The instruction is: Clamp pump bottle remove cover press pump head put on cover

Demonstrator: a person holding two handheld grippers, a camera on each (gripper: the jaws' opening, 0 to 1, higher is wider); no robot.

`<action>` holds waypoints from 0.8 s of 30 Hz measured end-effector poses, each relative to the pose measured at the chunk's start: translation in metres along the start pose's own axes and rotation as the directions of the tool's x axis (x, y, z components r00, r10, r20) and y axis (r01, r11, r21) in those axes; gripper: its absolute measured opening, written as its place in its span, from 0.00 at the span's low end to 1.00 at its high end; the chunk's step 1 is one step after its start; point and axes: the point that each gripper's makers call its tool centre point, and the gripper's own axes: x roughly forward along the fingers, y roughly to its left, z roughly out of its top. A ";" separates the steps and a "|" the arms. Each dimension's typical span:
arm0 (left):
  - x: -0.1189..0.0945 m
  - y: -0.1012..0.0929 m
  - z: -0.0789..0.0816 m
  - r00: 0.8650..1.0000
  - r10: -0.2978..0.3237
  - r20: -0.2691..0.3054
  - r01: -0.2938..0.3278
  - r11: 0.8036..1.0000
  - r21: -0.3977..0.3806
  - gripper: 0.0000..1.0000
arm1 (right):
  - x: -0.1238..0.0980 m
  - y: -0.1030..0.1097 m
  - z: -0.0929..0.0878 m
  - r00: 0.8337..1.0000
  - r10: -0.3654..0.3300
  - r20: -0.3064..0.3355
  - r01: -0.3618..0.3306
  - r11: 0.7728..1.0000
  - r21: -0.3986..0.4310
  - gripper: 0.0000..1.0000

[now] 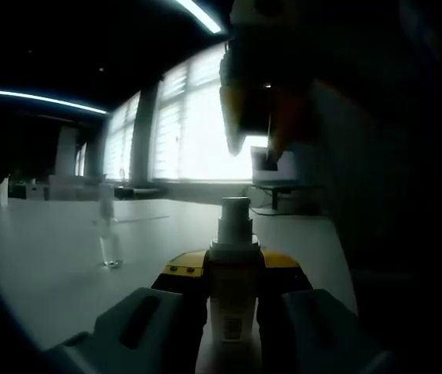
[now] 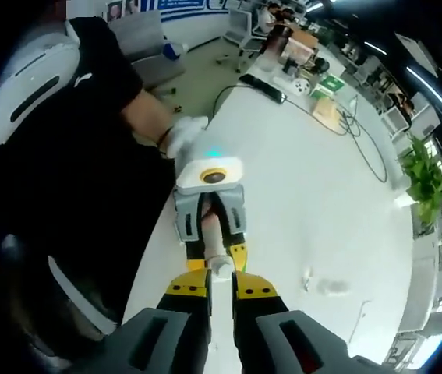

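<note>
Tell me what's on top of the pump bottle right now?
Nothing sits on the pump bottle: its bare pump head is exposed. The right gripper hangs above it. The clear cover stands apart on the table.

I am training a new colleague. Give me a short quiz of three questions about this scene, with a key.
1. True or false: the left gripper clamps the pump bottle.
2. Where is the clear cover? A on the bottle; B upright on the table; C on the floor.
3. Fill in: the right gripper hangs ___ the pump head.
Key: 1 true; 2 B; 3 above.
</note>
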 end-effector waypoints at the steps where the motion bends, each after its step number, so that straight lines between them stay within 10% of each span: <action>1: 0.000 0.000 0.000 1.000 0.000 0.000 0.000 1.000 0.001 0.14 | 0.002 0.000 0.000 1.000 0.009 -0.011 -0.009 1.000 0.001 0.04; 24: -0.001 0.000 0.001 1.000 -0.001 0.000 0.001 1.000 0.019 0.14 | 0.020 0.000 -0.005 0.989 0.086 -0.123 -0.099 0.990 -0.101 0.00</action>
